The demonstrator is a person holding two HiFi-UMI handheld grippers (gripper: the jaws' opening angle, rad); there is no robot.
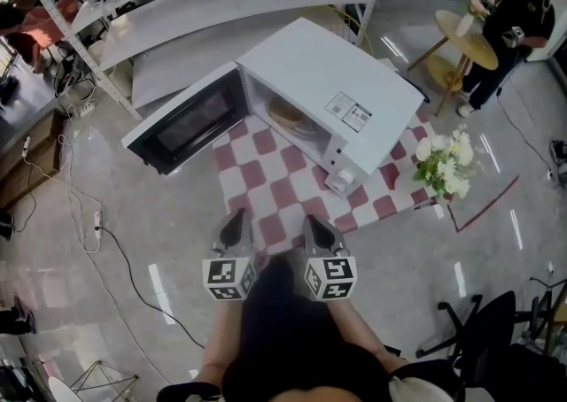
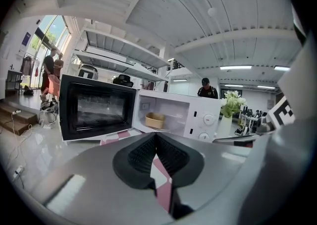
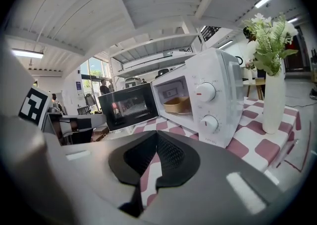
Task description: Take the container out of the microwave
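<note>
Left tongs [image 1: 236, 225] [image 2: 156, 137]: jaws closed tip to tip, nothing between, touching nothing. Right tongs [image 1: 317, 225] [image 3: 157, 135]: likewise shut, empty. Pair side by side at near edge of tabletop under checked cloth [image 1: 266, 181]. Microwave [image 1: 330, 81] ahead of both tongs, well apart; door [image 1: 188, 119] swung wide toward left-tongs side. Tan container [image 1: 288, 115] [image 2: 154, 120] [image 3: 178, 104] sits inside cavity; contents hard to make out, possibly none. Vase of white flowers [image 1: 443, 166] [image 3: 271, 101] ahead of right tongs, outward, beside microwave.

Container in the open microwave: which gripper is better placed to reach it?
Probably left: the left gripper faces the cavity squarely, container straight ahead; the right gripper is nearer the control panel.
</note>
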